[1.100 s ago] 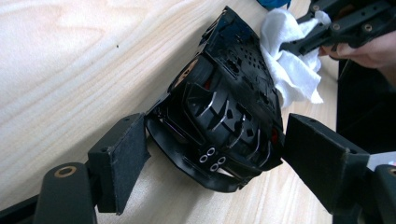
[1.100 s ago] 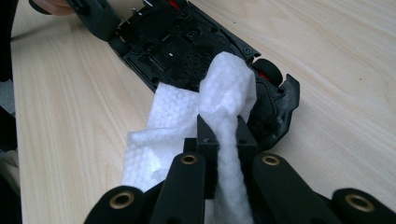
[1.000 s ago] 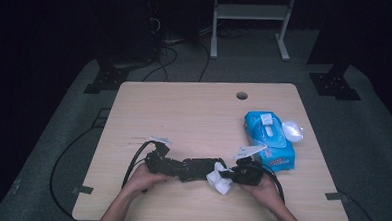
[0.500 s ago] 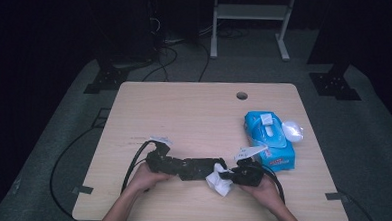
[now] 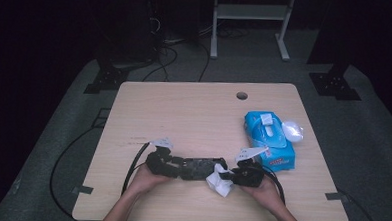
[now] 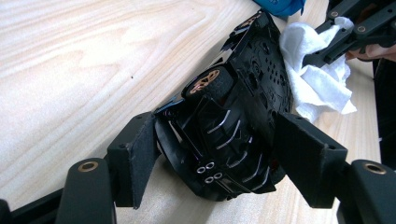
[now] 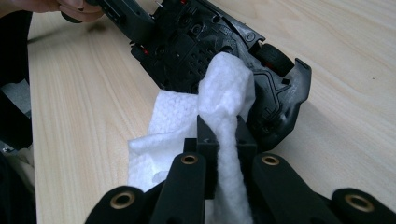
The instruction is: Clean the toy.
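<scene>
Here, close to the near edge of the wooden table (image 5: 184, 115), a black toy car (image 5: 197, 168) lies tipped so its underside shows, and it serves as the landmark for the rest. The left gripper (image 5: 169, 165) comes in at the car's left end; in the left gripper view the left gripper (image 6: 219, 154) has its two jaws partly open and set against the car's (image 6: 233, 121) sides at one end, with the body clamped between the pads. Those jaws have just been closing on the car. A wheel with a copper-coloured hub (image 6: 205, 81) faces up just beyond the left jaw.

At the car's right end the right gripper (image 5: 231, 174) has its jaws pinched tight on a white wipe (image 5: 218, 181). In the right gripper view the right gripper (image 7: 226, 135) nips a twisted strand of the wipe (image 7: 224, 93), whose bunched top presses against the car's (image 7: 205, 46) perforated underside, while the rest of the sheet spreads on the table to the lower left of the car. The same wipe (image 6: 317, 79) shows beyond the car in the left gripper view.

A hand backs each gripper from the near edge: the left hand (image 5: 143, 178) and the right hand (image 5: 268, 191).

Farther off, to the right of and beyond the car, sits a blue pack of wipes (image 5: 269, 139), with a small crumpled white piece (image 5: 292, 129) touching its right side. Well beyond the car, near the table's far edge, is a round cable hole (image 5: 241, 96).
</scene>
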`<state>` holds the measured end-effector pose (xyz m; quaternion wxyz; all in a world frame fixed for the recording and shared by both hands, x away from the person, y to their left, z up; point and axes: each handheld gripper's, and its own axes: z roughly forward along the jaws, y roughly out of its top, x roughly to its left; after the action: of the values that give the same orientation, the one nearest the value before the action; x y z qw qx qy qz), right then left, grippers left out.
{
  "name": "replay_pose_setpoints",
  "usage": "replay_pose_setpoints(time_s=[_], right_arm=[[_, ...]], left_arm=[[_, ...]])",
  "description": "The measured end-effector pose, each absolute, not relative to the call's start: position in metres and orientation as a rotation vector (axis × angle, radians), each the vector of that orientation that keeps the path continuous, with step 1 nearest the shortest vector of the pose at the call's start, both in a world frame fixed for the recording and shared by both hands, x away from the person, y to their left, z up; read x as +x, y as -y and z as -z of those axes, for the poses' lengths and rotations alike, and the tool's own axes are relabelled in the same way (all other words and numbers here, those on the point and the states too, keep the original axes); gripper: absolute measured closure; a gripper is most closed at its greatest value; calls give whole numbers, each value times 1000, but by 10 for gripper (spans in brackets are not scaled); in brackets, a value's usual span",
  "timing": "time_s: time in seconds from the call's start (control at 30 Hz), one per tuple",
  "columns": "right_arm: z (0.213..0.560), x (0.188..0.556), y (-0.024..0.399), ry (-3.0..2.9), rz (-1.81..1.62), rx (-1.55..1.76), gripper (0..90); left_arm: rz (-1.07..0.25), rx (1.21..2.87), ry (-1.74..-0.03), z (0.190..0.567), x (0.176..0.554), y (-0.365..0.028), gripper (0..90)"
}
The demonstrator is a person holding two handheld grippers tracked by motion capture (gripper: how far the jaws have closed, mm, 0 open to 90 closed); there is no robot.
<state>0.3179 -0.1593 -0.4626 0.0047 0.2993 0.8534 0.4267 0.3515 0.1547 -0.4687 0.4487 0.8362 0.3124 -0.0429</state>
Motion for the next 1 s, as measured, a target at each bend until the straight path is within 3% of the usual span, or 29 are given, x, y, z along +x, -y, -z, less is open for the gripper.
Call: replay_pose_setpoints(time_s=[0.7, 0.8, 1.0], right_arm=[[468, 326, 163, -2570, -1294, 1000, 856], [471, 328, 161, -2585, -1220, 1006, 855], [477, 328, 158, -2610, -1184, 987, 853]], left_arm=[[-317, 2129, -535, 461, 330, -141, 334], [-349, 2094, -503, 458, 326, -144, 489], [-346, 2182, -448, 467, 324, -130, 498]])
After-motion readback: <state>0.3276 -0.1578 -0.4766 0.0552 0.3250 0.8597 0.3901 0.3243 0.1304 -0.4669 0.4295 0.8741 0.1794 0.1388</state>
